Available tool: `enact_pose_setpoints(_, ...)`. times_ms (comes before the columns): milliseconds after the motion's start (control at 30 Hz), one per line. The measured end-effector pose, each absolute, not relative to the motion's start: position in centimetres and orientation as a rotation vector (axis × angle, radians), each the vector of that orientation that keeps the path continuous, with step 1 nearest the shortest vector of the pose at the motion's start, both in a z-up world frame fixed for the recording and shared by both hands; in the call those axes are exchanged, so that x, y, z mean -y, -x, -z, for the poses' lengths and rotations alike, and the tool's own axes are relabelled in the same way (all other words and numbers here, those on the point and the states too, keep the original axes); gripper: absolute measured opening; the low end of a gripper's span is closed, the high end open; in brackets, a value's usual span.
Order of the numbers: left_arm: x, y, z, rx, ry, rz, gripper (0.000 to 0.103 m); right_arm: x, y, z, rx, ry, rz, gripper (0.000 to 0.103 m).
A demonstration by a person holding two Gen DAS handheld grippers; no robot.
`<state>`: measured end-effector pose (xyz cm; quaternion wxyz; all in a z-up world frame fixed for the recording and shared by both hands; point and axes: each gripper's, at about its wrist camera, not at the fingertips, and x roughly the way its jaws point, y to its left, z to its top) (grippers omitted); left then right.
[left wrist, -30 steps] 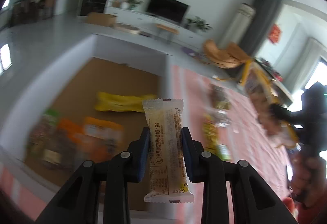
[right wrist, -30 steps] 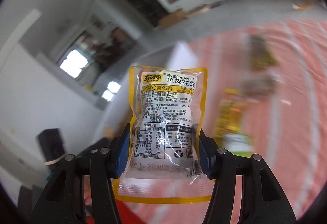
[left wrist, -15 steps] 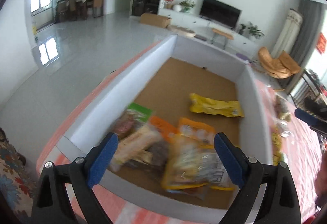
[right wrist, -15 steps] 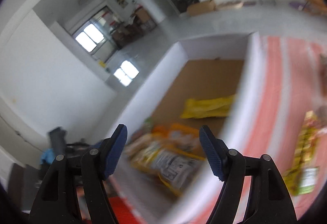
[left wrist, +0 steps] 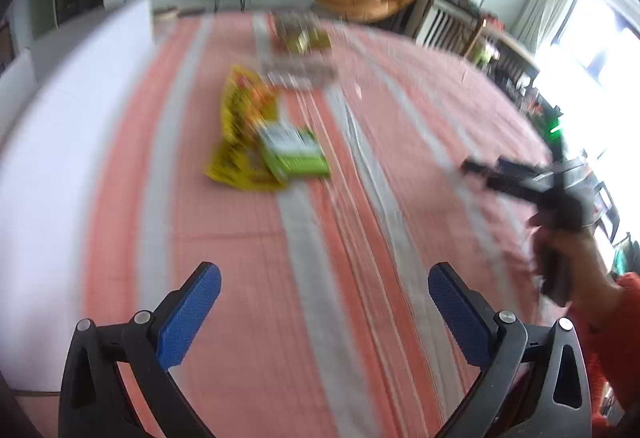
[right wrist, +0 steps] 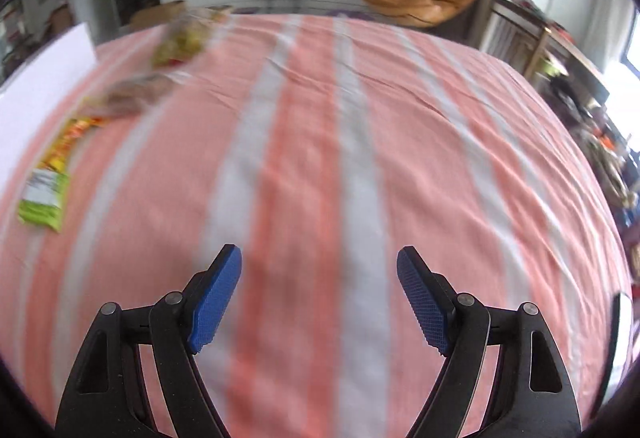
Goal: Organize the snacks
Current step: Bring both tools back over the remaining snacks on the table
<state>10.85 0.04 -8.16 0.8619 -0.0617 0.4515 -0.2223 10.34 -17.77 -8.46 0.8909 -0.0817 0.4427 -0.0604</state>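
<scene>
Ahead-left of the empty, still-opening left gripper (left wrist: 324, 302): yellow-and-green snack packet (left wrist: 264, 142), long axis pointing away; right gripper (right wrist: 320, 294), likewise opening, is judged farther.

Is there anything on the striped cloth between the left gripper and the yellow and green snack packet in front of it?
Nothing visible. Between the left gripper, whose jaws are opening and empty, and the yellow and green snack packet lies only bare striped cloth. The right gripper is off to the side, not in that path.
</scene>
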Motion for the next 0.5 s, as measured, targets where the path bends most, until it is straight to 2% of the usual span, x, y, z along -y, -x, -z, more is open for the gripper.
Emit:
enact_pose_setpoints(67,2.7,-11.6,10.1,-0.964,0.066,0.458,0.102,19.3,-9.5,8.4,-0.885,0.139,0.125,0.083)
enact_pose_setpoints(167,5.8,-12.3,10.8,-0.884,-0.112,0.417,0.103,20.0,-9.5,8.2,-0.885,0.121,0.134,0.084)
enact_pose_setpoints(333,7.9,-16.9,10.9,-0.871,-0.087,0.385,0.103,22.2,-9.5,8.6,-0.903,0.051,0.146,0.094)
enact_pose_setpoints(500,8.9,-22.0,10.8,-0.881,-0.040,0.302,0.103,23.3,-8.6,8.9,-0.901,0.049,0.162,0.094)
